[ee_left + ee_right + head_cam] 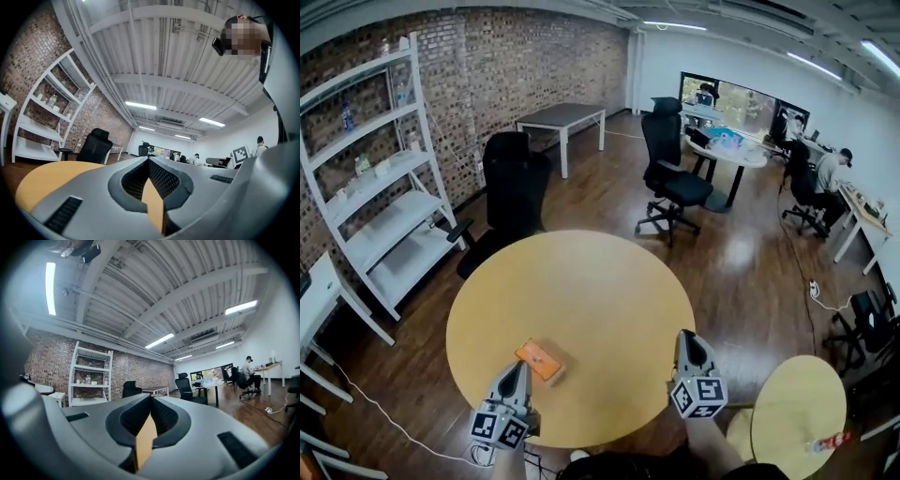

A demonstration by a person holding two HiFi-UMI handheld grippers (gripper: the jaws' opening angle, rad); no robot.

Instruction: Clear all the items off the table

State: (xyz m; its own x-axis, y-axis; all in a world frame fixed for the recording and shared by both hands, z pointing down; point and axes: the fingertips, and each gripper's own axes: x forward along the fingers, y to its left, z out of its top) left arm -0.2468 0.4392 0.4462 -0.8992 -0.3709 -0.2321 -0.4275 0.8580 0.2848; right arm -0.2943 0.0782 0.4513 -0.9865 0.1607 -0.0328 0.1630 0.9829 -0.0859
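Note:
An orange flat box (541,360) lies on the round wooden table (581,291) near its front left edge. My left gripper (517,371) hovers just left of the box, jaws shut and empty, tips meeting (148,159). At the table's front right edge my right gripper (688,339) is shut with nothing in it (150,397). Both gripper views look out level over the tabletop toward the room; the box does not show in either.
A black office chair (514,192) stands behind the table, another (671,178) further back. A white shelf unit (380,178) lines the brick wall at left. A small round table (797,408) with a bottle (830,441) sits at lower right.

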